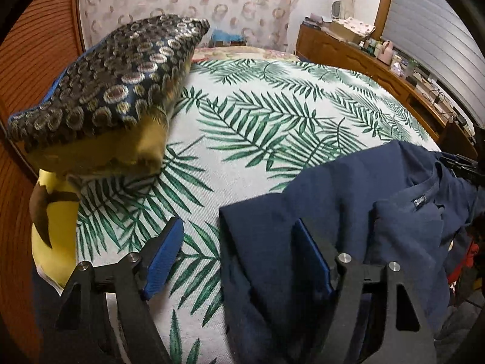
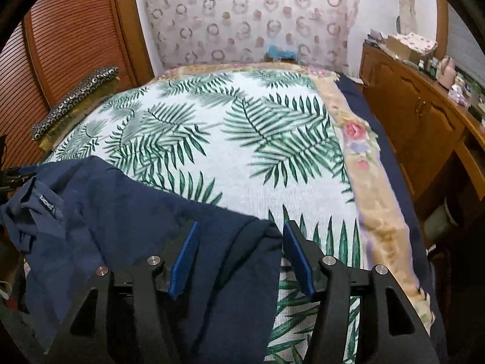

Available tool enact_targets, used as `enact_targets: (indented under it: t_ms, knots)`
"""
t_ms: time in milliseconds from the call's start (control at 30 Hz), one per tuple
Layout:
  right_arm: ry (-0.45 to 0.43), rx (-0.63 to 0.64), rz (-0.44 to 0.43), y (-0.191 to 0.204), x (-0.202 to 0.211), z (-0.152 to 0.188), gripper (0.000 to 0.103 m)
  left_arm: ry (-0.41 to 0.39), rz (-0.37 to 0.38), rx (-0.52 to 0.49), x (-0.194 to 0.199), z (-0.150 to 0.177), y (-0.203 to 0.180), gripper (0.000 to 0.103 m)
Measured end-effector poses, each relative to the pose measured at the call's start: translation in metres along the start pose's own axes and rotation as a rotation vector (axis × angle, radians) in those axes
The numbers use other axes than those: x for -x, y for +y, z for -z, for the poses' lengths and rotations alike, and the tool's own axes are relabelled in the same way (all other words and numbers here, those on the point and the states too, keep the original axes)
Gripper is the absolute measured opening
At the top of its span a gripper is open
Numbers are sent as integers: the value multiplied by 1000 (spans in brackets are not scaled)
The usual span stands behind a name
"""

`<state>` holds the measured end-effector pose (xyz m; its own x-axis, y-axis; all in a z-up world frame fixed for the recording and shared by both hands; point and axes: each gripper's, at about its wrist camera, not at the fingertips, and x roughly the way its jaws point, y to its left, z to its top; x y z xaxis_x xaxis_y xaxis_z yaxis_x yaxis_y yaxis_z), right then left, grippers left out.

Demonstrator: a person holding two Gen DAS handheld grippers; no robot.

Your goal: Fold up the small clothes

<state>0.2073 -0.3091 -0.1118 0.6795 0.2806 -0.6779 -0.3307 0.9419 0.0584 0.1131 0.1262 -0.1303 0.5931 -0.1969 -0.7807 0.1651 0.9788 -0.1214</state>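
Observation:
A navy blue shirt (image 1: 348,212) lies on the palm-leaf bedspread (image 1: 257,121), collar and label toward the right in the left wrist view. My left gripper (image 1: 239,233) is open, its jaws wide apart over the shirt's left folded edge, the right finger resting on the cloth. In the right wrist view the same shirt (image 2: 136,221) lies at lower left, collar at far left. My right gripper (image 2: 241,236) is open, jaws straddling the shirt's right edge. Neither gripper pinches the cloth.
A dark patterned cushion (image 1: 115,75) on a yellow pillow and a yellow plush toy (image 1: 54,227) sit at the bed's left. A wooden cabinet (image 2: 424,127) with clutter runs along the right. A louvred wooden door (image 2: 75,45) stands left. A floral blanket edge (image 2: 363,166) borders the bedspread.

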Motion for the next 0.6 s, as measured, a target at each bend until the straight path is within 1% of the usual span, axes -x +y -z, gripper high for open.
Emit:
enact_targets:
  t_ms: [67, 133, 200, 233, 267, 300, 333, 367, 400, 433, 467, 500, 600]
  knots:
    - [2, 1, 5, 2, -1, 0, 60, 3, 12, 7, -2, 0, 0, 72]
    - [5, 6, 8, 1, -2, 0, 60, -1, 21, 12, -2, -1, 0, 66]
    - [6, 13, -3, 4, -3, 1, 60, 1, 35, 12, -1, -2, -1, 51]
    - [6, 23, -3, 5, -3, 1, 60, 6, 43, 11, -1, -3, -1, 49]
    - [7, 31, 1, 6, -3, 2, 58, 11, 52, 9, -1, -4, -2, 43]
    - [8, 37, 0, 6, -3, 3, 55, 14, 58, 7, -2, -5, -3, 40]
    - [11, 41, -3, 7, -2, 3, 46, 16, 56, 3, -2, -6, -4, 39]
    - [12, 44, -17, 7, -1, 3, 33, 17, 56, -2, -2, -7, -5, 36]
    - [15, 49, -29, 8, -1, 4, 27, 18, 62, -5, -2, -7, -6, 29]
    - [20, 55, -40, 11, 0, 5, 19, 18, 73, -4, -2, -7, -6, 25]
    - [24, 62, -52, 13, 1, 6, 13, 15, 85, -2, 0, -6, -6, 16]
    - [27, 70, -62, 16, 1, 8, 12, 6, 86, -2, 2, -6, -8, 13]
    - [-4, 78, -76, 22, 13, 10, 10, -50, 99, 1, 23, -5, -14, 10]
